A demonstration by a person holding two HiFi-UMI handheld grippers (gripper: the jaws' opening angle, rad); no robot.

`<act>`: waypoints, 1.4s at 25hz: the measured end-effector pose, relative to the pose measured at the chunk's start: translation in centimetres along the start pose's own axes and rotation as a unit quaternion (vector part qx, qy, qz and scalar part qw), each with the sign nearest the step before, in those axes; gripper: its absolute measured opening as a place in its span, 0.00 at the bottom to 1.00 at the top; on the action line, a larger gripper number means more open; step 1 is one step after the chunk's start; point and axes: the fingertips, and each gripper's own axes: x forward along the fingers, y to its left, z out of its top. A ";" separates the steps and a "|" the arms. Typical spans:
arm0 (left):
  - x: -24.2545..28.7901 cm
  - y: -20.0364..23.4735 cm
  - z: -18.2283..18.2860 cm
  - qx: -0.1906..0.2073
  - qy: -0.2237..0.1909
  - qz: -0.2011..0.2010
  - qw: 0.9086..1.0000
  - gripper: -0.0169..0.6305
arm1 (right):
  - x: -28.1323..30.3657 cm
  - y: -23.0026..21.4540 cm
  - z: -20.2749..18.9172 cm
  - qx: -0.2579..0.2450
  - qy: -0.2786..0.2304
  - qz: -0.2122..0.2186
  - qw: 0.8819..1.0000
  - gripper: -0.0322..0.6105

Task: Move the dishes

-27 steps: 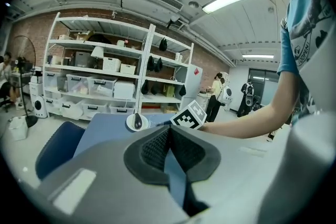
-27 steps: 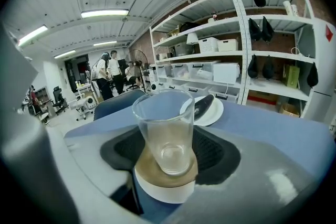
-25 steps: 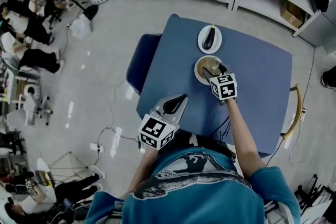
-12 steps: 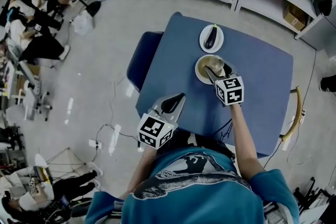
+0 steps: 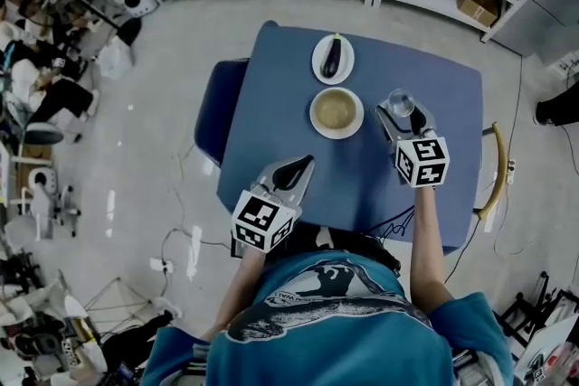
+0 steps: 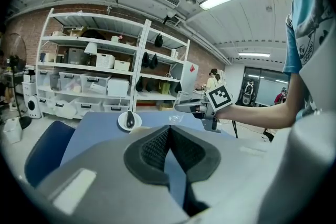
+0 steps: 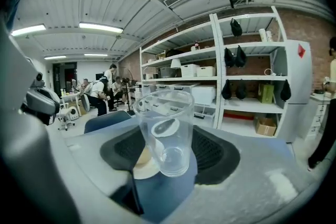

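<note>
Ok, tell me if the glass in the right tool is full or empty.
Empty. The glass is clear down to its base, with no liquid line, and the table shows through it.

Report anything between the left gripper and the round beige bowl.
Nothing visible: only bare blue table lies between the left gripper and the round beige bowl. The right gripper holds the clear plastic cup off to its right.

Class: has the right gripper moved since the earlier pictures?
Yes. The right gripper, holding the glass, went from over the bowl to its right.
</note>
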 end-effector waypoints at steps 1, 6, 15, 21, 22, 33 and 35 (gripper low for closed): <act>0.3 -0.1 0.0 0.001 0.001 -0.005 1.000 0.05 | -0.8 -1.1 -0.4 0.003 0.002 -0.014 1.000 0.48; 1.7 -0.6 0.2 0.005 0.006 -0.023 1.000 0.05 | -4.4 -6.3 -3.5 0.037 0.025 -0.078 0.996 0.48; 2.8 -1.4 0.2 0.008 0.014 -0.040 0.999 0.05 | -8.6 -10.5 -11.3 0.111 0.072 -0.152 0.979 0.48; 2.8 -1.4 -0.2 0.011 0.022 -0.037 0.999 0.05 | -9.2 -10.3 -14.2 0.125 0.089 -0.161 0.975 0.48; 2.7 -1.3 -0.2 0.012 0.022 -0.036 0.999 0.05 | -9.2 -10.1 -14.3 0.125 0.086 -0.162 0.975 0.48; 2.1 -0.3 0.0 0.011 0.018 -0.024 0.999 0.05 | -9.3 -10.2 -14.0 0.147 0.078 -0.176 0.970 0.57; 1.9 -0.2 0.0 0.010 0.016 -0.021 1.000 0.05 | -9.7 -10.1 -13.1 0.142 0.073 -0.177 0.971 0.59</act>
